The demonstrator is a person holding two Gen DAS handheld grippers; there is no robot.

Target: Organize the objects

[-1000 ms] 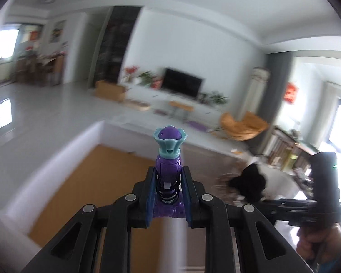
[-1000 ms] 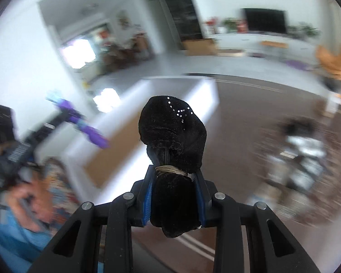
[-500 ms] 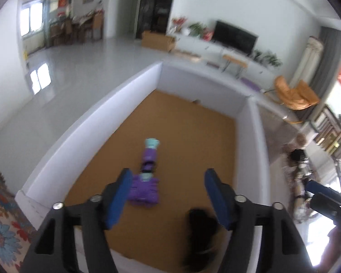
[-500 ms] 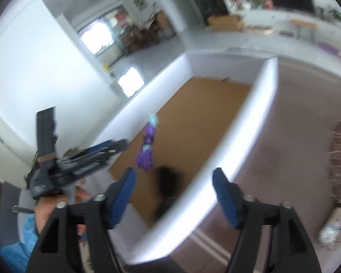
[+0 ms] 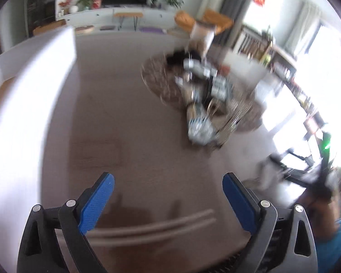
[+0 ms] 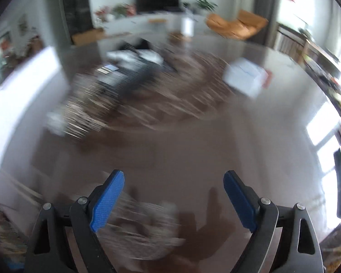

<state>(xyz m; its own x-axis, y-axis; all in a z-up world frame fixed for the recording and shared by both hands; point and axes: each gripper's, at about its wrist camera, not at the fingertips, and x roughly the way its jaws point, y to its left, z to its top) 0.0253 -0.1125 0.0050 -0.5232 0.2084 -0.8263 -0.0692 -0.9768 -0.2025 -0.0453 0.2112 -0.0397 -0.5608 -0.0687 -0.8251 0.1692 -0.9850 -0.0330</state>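
My left gripper (image 5: 168, 177) is open and empty above the brown carpet. My right gripper (image 6: 174, 175) is open and empty too. A blurred pile of loose objects (image 5: 204, 95) lies on a round patterned rug (image 5: 161, 84) ahead of the left gripper; the same pile (image 6: 125, 77) shows smeared in the right wrist view. The white wall of the bin (image 5: 29, 104) stands at the left; it also shows in the right wrist view (image 6: 22, 86). The purple toy and the black pouch are out of view.
A white box (image 6: 245, 77) sits on the carpet at the right. An orange chair (image 6: 236, 26) and a TV bench (image 5: 116, 16) stand at the far wall. Shelves (image 5: 284, 68) line the right side. The other hand and gripper (image 5: 320, 182) show at the right edge.
Both grippers, open since dropping the purple toy and black pouch into the bin, have swung right, away from the bin, toward the pile on the rug. Both views are motion-blurred.
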